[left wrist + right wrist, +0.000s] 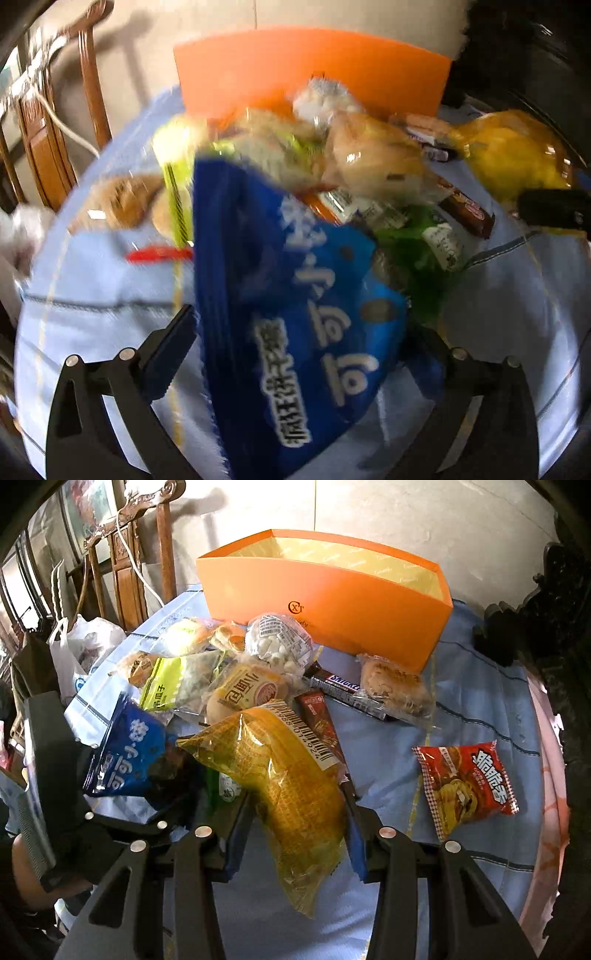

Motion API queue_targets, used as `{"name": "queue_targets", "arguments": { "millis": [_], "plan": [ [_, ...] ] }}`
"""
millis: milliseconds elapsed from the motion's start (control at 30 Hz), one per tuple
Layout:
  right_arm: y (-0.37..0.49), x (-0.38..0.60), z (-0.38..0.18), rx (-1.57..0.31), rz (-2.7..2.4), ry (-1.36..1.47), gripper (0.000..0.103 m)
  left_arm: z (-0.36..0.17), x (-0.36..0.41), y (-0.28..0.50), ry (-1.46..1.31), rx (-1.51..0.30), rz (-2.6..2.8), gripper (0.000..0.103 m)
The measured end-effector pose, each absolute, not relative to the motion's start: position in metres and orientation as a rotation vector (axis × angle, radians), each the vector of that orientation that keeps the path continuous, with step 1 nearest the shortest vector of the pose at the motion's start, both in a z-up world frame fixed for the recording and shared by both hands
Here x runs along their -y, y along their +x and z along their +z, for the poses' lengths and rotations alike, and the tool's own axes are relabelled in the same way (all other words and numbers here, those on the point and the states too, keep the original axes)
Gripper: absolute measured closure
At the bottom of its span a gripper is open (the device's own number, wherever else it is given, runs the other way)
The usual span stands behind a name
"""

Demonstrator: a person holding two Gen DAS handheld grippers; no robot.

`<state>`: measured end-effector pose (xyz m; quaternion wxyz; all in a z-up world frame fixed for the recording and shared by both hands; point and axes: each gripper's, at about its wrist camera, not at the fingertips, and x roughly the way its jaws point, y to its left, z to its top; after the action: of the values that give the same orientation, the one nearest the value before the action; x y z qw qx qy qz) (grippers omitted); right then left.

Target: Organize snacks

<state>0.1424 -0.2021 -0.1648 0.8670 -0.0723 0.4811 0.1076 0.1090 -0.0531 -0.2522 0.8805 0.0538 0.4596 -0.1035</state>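
Yellow packet (291,786) clamped between right gripper (299,827) fingers, blue packet (295,325) gripped by left gripper (303,332)

Left claw (306,332): jaws set wide, a blue packet (295,314) between them. Left finger's pad sits just at the packet's edge; right finger mostly hidden behind the packet, so contact cannot be confirmed. View is motion-blurred. From the right wrist view, the left claw (147,775) shows at the lower left with the blue packet (125,757) at its tip.

Right claw (295,812): both fingers pressed against the sides of a yellow packet (291,786), which hangs between them, tilted. Right claw's fingertip (554,210) shows at the left view's right edge.
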Motion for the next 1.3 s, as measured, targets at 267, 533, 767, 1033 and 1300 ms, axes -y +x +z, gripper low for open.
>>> {"name": "queue_targets", "arguments": {
  "millis": [267, 533, 767, 1033, 1300],
  "plan": [
    [0.140, 0.215, -0.157, -0.982, 0.211, -0.128, 0.058, -0.223, 0.038, 0.095, 0.050, -0.858, -0.316, 0.068],
    [0.144, 0.211, -0.131, -0.911, 0.234, -0.083, 0.058, -0.154, 0.017, 0.090, 0.059, -0.684, -0.370, 0.068],
    [0.171, 0.215, -0.049, -0.758, 0.222, -0.049, 0.058, -0.064, 0.017, 0.131, 0.078, -0.565, -0.368, 0.067],
    [0.223, 0.220, 0.049, -0.619, 0.183, -0.076, 0.058, 0.017, 0.036, 0.204, 0.137, -0.483, -0.330, 0.067],
    [0.286, 0.227, 0.094, -0.582, 0.153, -0.100, 0.058, 0.050, 0.060, 0.273, 0.169, -0.468, -0.308, 0.067]
  ]
}}
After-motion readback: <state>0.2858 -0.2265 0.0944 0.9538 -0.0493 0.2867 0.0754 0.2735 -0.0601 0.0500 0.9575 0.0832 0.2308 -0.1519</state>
